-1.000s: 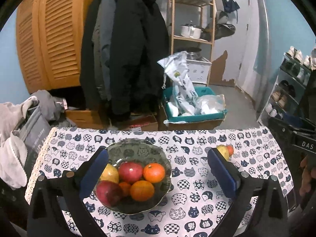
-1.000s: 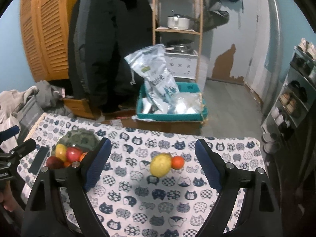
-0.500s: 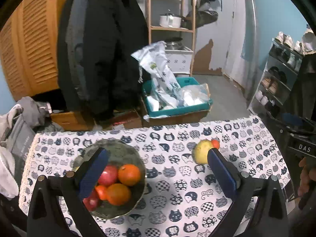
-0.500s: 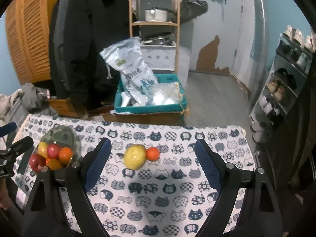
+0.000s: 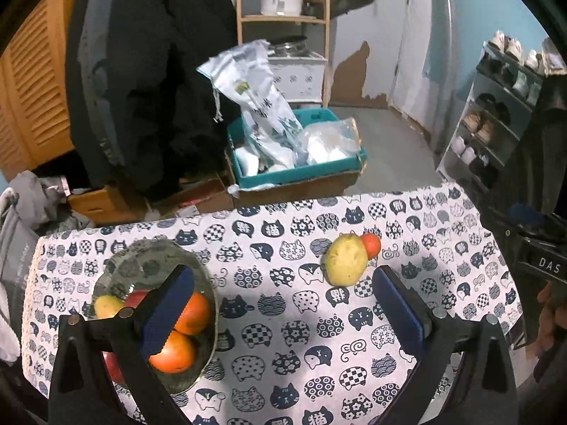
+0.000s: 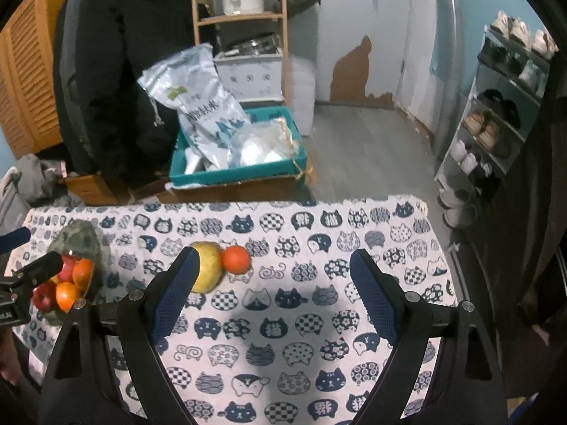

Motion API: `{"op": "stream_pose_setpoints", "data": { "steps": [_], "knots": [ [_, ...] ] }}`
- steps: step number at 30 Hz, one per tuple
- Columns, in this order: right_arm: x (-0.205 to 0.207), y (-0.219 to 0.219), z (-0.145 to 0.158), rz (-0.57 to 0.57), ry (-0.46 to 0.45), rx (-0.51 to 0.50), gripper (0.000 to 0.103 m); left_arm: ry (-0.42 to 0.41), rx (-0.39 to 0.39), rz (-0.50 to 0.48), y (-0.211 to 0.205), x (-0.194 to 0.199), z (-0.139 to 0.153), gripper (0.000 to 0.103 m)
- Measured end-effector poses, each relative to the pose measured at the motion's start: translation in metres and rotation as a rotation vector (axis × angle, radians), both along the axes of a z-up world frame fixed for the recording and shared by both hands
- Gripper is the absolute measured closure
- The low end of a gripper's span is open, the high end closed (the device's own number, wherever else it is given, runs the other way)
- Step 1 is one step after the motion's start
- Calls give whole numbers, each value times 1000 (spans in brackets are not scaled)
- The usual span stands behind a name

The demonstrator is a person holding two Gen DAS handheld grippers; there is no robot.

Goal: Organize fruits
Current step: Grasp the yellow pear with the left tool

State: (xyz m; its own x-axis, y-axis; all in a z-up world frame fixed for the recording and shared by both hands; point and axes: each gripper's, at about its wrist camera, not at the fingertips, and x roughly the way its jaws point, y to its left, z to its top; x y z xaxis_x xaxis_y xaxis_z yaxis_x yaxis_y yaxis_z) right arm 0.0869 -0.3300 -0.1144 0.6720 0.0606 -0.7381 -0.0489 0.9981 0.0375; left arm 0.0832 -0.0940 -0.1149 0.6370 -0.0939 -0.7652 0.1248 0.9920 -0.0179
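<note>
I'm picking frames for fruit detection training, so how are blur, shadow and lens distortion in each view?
Left wrist view: background coats and shelf smeared, yellow fruit fairly sharp, a soft shadow across the tablecloth centre, the table edge bowed. Right wrist view: similar shadow between the jaws, the glass bowl squeezed and soft near the left rim, the small orange clear; dark vignette corners in both.

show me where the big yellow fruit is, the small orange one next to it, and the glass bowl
big yellow fruit (image 5: 345, 264), left wrist view, middle of its bumpy skin.
small orange fruit (image 6: 235, 258), right wrist view, centre of its rind.
glass bowl (image 5: 149, 260), left wrist view, bare far inner wall above the fruit.
</note>
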Motion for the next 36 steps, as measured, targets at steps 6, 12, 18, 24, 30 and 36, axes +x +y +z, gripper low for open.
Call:
{"op": "stream_pose_setpoints", "data": {
  "steps": [6,12,18,24,30,36],
  "knots": [
    [16,-11,-28,-28,67,13,17,55,28,-11,-15,17,-27,2],
    [29,-16,-55,-44,131,14,17,114,19,-15,-24,34,-55,2],
    [45,-20,-82,-45,200,19,17,157,10,-19,-37,55,-79,2],
    [63,-21,-110,-40,268,14,17,200,4,-31,-50,74,-103,2],
    [75,-35,-128,-73,317,43,17,245,-26,-64,-65,90,-123,2],
    [83,-41,-144,-85,354,58,17,280,-5,-109,-81,103,-143,2]
  ]
}}
